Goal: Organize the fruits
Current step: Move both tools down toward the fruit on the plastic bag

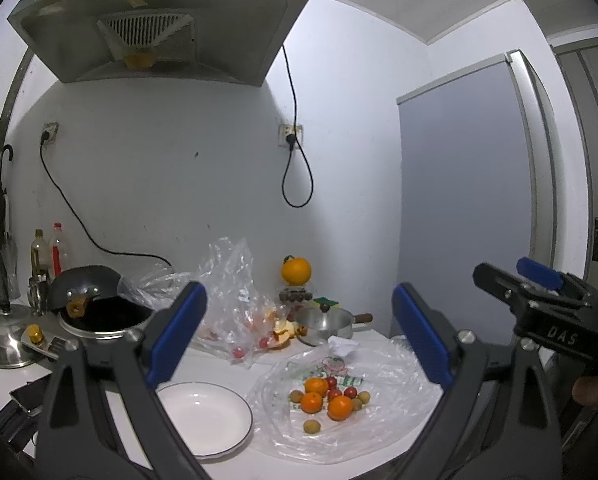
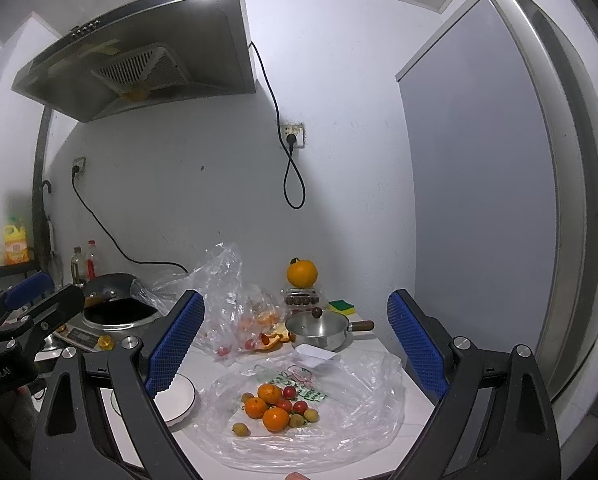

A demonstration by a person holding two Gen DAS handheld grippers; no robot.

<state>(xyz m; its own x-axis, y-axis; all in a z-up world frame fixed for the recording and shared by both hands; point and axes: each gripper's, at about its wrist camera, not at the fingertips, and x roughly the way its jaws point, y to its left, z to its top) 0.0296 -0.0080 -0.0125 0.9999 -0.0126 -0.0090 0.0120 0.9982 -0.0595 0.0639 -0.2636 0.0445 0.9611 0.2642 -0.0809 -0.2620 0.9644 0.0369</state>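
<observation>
A pile of small fruits (image 1: 327, 398) lies on a flattened clear plastic bag (image 1: 379, 428): three mandarins, red cherry tomatoes and several small tan fruits. It also shows in the right wrist view (image 2: 277, 404). An empty white plate (image 1: 205, 418) sits left of the bag and is half hidden behind a finger in the right wrist view (image 2: 179, 400). My left gripper (image 1: 299, 336) is open and empty, above and short of the fruit. My right gripper (image 2: 295, 340) is open and empty, also held above the counter; it shows at the right of the left wrist view (image 1: 535, 280).
At the back stand a small steel pot (image 1: 331, 324), a large orange on a fruit box (image 1: 296, 271), a crumpled bag with peel and tomatoes (image 1: 239, 312), a wok on a cooker (image 1: 99, 308), a steel lid (image 1: 3, 340) and bottles (image 1: 49, 252). A fridge (image 1: 471, 200) stands right.
</observation>
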